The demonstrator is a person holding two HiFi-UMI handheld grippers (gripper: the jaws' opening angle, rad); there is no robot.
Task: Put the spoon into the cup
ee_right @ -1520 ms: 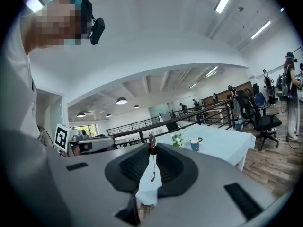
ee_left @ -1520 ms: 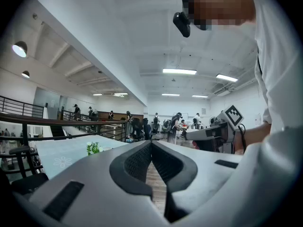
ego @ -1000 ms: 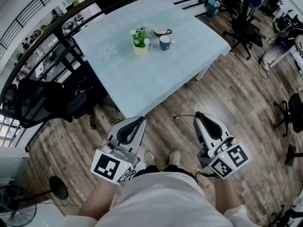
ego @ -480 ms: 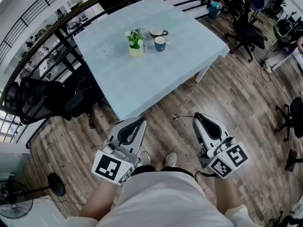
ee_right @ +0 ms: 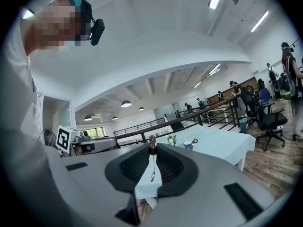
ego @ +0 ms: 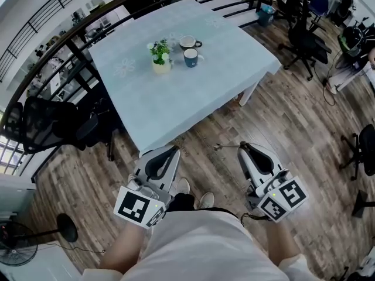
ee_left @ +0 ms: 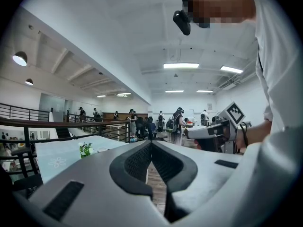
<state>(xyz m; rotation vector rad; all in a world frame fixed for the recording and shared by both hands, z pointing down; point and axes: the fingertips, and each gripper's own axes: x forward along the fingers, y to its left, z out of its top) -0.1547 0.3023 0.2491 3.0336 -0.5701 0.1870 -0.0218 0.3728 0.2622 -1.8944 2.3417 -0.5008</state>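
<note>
**Spoon in hand, cups still out of reach**

The table [ego: 176, 98], under its pale blue cloth, lies ahead of me across the wood floor [ego: 281, 116]. I hold both grippers low in front of my body, short of its near edge. I judge this to be the carry step: the spoon is picked up and has yet to be brought to a cup.

The left gripper [ego: 173, 150] has its jaws pressed together with nothing between the pads. It looks idle to me and has no part in the next move.

The right gripper [ego: 242, 148] is clamped on the spoon [ego: 226, 146]. In the right gripper view the jaw tips pinch the handle end, and the thin shaft and small bowl hang below them. In the head view the spoon sticks out sideways from the tips towards the left gripper.

On the far half of the table stand a potted plant [ego: 157, 55], a blue mug [ego: 191, 57] and a white cup [ego: 187, 41], the three just beside one another. I cannot tell which cup is meant; the blue mug is the nearer to me.

Next I would close the gap to the table and bring the right gripper over a cup's mouth. I would then tip the bowl of the spoon downward, lower it inside the rim and open the jaws, keeping clear of the plant's leaves
</note>
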